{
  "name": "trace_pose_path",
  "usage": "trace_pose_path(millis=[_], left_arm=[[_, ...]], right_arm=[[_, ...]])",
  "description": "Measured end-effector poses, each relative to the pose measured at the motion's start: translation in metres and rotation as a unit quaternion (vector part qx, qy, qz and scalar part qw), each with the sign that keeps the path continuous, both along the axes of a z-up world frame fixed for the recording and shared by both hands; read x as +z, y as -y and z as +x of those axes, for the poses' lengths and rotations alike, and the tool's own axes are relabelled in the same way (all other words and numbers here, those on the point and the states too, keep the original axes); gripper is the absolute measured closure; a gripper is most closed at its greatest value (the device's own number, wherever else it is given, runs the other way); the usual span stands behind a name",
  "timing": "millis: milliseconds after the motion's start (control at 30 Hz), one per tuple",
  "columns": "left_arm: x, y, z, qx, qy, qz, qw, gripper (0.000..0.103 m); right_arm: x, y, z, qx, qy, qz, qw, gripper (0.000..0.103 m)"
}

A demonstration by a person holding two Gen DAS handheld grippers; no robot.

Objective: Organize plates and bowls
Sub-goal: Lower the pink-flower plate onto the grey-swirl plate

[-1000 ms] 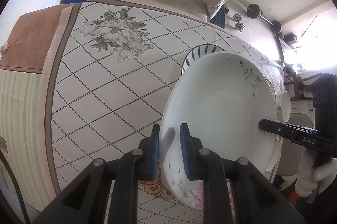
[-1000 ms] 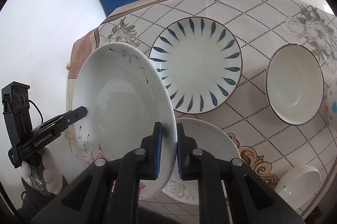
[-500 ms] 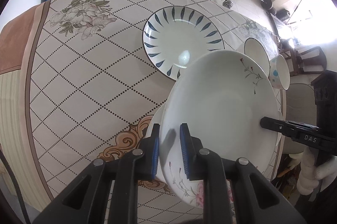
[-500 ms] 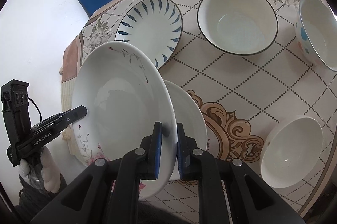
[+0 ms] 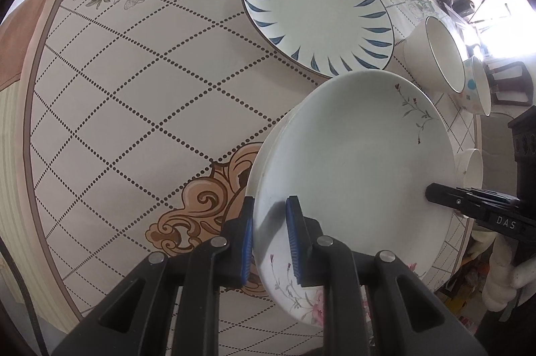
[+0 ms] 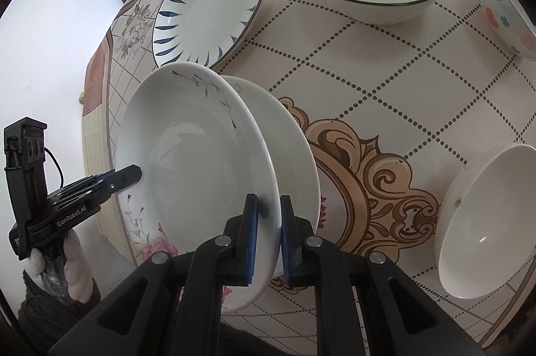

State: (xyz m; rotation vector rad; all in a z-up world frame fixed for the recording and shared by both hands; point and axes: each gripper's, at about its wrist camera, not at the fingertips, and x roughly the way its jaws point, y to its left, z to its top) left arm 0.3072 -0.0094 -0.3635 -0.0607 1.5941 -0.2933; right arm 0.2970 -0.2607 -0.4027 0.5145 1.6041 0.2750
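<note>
Patterned tablecloth (image 5: 127, 94) fills frame. You pinch floral plate (image 5: 351, 161) with left gripper (image 5: 268, 242) and right gripper (image 6: 268, 235), hovering tilted over second plate (image 6: 288, 134), centre. Next: level, lower onto it, then release.

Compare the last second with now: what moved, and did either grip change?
Both grippers carried the floral plate down toward the matching plate lying on the table, which now looks closer. Left gripper and right gripper stayed clamped on opposite rims. The blue-leaf plate and bowls stayed put.
</note>
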Motion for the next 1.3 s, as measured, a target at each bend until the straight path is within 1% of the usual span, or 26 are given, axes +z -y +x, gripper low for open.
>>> trace_pose_path(millis=[267,667,800,867,933,1067,1100,1133,1167,1300], left_arm=[[-0.020,0.007,-0.002,-0.014,-0.021,0.015,0.9996,0.087],[-0.023,0.023,-0.004,-0.026,-0.016,0.037,0.9989,0.086],[-0.025,0.023,-0.005,-0.018,-0.027,0.033,0.9989,0.085],[-0.026,0.019,-0.003,-0.008,-0.038,0.024,0.9990,0.083],[-0.029,0.016,-0.001,0.004,-0.053,0.011,0.9985,0.079],[-0.031,0.006,0.001,0.030,-0.077,-0.011,0.9965,0.078],[-0.032,0.005,0.001,0.032,-0.080,-0.012,0.9962,0.078],[-0.032,0.004,0.001,0.033,-0.080,-0.006,0.9962,0.075],[-0.033,0.002,0.001,0.033,-0.082,-0.001,0.9961,0.075],[-0.034,0.001,-0.002,0.030,-0.080,0.005,0.9963,0.075]], right_arm=[[-0.018,0.001,-0.003,0.000,-0.013,-0.005,1.000,0.089],[-0.024,0.006,-0.004,0.000,-0.014,-0.003,1.000,0.089],[-0.023,0.007,-0.006,-0.001,-0.011,-0.004,1.000,0.089],[-0.024,0.008,-0.007,-0.006,-0.013,-0.001,1.000,0.089],[-0.026,0.009,-0.008,-0.013,-0.018,0.005,1.000,0.089],[-0.028,0.013,-0.011,-0.019,-0.021,0.012,1.000,0.089],[-0.029,0.014,-0.011,-0.020,-0.021,0.014,0.999,0.089],[-0.029,0.015,-0.012,-0.022,-0.022,0.016,0.999,0.089],[-0.029,0.015,-0.012,-0.021,-0.023,0.019,0.999,0.092],[-0.030,0.014,-0.014,-0.018,-0.023,0.015,0.999,0.094]])
